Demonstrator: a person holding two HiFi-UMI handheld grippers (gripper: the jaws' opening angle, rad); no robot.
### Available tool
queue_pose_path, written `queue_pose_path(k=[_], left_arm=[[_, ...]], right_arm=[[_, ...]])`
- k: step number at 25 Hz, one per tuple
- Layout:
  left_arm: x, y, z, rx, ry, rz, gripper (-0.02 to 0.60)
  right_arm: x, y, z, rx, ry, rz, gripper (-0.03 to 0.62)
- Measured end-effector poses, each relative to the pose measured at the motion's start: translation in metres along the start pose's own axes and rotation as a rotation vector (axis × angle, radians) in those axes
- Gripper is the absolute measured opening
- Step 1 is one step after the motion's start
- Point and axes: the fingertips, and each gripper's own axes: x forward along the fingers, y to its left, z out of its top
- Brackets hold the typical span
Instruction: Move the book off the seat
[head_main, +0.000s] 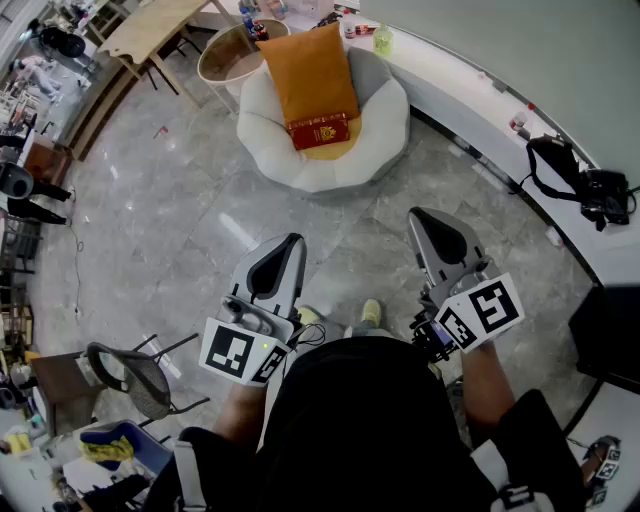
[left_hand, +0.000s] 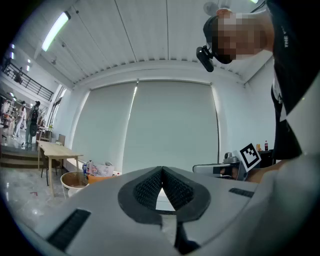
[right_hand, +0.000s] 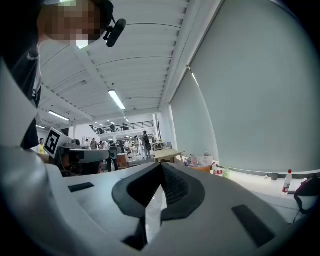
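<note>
Two grippers: the left gripper (head_main: 289, 242) and the right gripper (head_main: 421, 216) are pointing level, side by side above the grey marble floor (head_main: 150, 230), both well apart from the seat (head_main: 300, 172).
Left jaws: they are pressing together at the tips in the left gripper view, with nothing between them.
Right jaws: they are meeting at the tips in the right gripper view as well, gripping nothing.
Book: the red book (head_main: 318, 131) is lying flat on the near end of the orange cushion (head_main: 305, 75), inside the seat and toward its front rim.
Cushion: it is lying lengthwise across the seat, its far end reaching over the back rim.
Seat: this round white padded chair is sitting on the floor ahead of both grippers.
Beside the seat: a round tub (head_main: 225, 58) is standing just behind its left side, next to a wooden table (head_main: 150, 30).
Ledge: a white ledge (head_main: 470, 95) is curving behind the seat, carrying a green bottle (head_main: 382, 40) and, farther right, a black camera (head_main: 600, 192).
Person: two shoes (head_main: 370, 312) are showing on the floor between the grippers.
Lower left: a folding chair (head_main: 130, 378) is standing near the person.
</note>
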Motion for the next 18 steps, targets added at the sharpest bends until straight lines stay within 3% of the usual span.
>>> queue_pose_path(k=[18], left_arm=[[-0.014,0.01,0.002,0.008,-0.024,0.03,0.005]], right_arm=[[0.009,0.021,-0.004,0.061,-0.041,0.106,0.009]])
